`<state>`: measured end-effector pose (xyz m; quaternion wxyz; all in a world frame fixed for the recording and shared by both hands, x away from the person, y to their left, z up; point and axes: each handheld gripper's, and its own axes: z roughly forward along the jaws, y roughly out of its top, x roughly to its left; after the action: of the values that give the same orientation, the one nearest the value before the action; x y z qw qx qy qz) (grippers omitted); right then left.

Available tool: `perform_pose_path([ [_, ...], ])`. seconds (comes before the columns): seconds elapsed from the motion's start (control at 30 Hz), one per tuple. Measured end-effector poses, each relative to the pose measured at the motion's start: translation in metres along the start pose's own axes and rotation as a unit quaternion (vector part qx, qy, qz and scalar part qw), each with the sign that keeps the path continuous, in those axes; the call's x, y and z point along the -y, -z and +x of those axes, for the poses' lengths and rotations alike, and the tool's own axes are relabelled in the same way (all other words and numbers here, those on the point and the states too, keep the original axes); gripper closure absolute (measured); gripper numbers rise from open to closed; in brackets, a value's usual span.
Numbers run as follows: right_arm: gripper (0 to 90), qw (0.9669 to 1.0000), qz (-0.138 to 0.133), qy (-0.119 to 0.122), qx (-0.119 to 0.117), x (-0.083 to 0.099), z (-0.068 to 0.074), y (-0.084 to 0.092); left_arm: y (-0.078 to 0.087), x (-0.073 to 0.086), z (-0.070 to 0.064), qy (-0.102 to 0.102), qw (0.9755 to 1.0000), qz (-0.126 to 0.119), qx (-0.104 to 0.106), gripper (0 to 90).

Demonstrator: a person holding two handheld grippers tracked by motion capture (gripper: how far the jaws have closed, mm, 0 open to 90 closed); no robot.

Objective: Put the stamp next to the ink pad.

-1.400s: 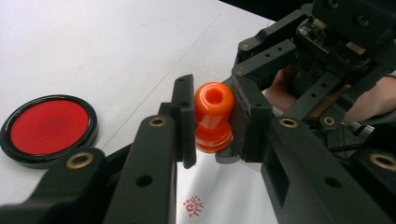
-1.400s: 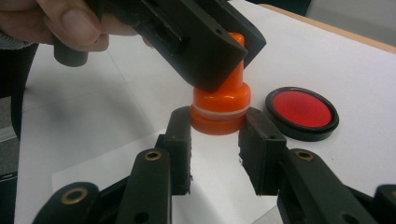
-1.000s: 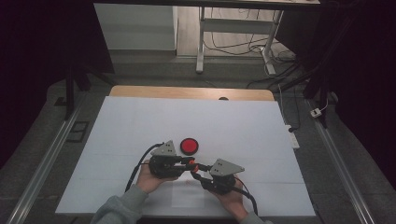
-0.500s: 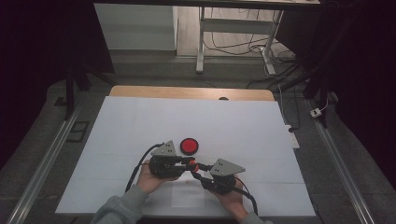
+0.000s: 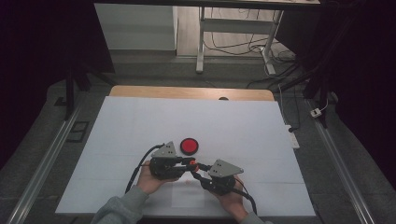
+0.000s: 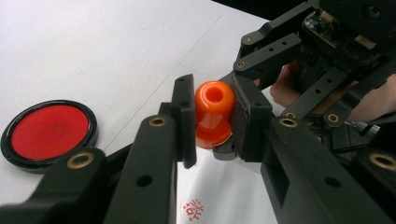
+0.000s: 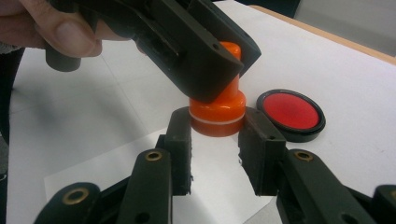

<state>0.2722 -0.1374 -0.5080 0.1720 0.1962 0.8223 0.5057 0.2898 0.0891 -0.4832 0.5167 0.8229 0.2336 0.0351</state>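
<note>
Left gripper [image 6: 212, 121]: fingers clenched on the upper neck of an orange plastic stamp [image 6: 213, 114]. Right gripper [image 7: 215, 140]: fingers clenched on the stamp's wider base. Stamp upright over a white paper sheet [image 7: 116, 172] on the white counter [image 5: 140, 121]; round red ink pad in black case [image 5: 189, 146] just beside.

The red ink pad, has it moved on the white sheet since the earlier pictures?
No. The red ink pad lies at the same spot on the white sheet, just beyond the left gripper, with the same gap to the table's wooden edge.
</note>
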Motion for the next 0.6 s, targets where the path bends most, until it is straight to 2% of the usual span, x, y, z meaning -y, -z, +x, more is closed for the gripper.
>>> perform_pose_path([
  [0.2, 65.1, 1.0000, 0.003, 0.002, 0.001, -0.0008, 0.0008, 0.0000, -0.0009, 0.0006, -0.0001, 0.001, 1.0000, 0.000, 0.000, 72.6],
  [0.6, 65.1, 0.9992, 0.026, 0.030, 0.006, -0.0025, 0.0025, -0.0007, -0.0036, 0.0038, -0.0035, -0.005, 0.9999, 0.003, -0.009, 72.7],
])
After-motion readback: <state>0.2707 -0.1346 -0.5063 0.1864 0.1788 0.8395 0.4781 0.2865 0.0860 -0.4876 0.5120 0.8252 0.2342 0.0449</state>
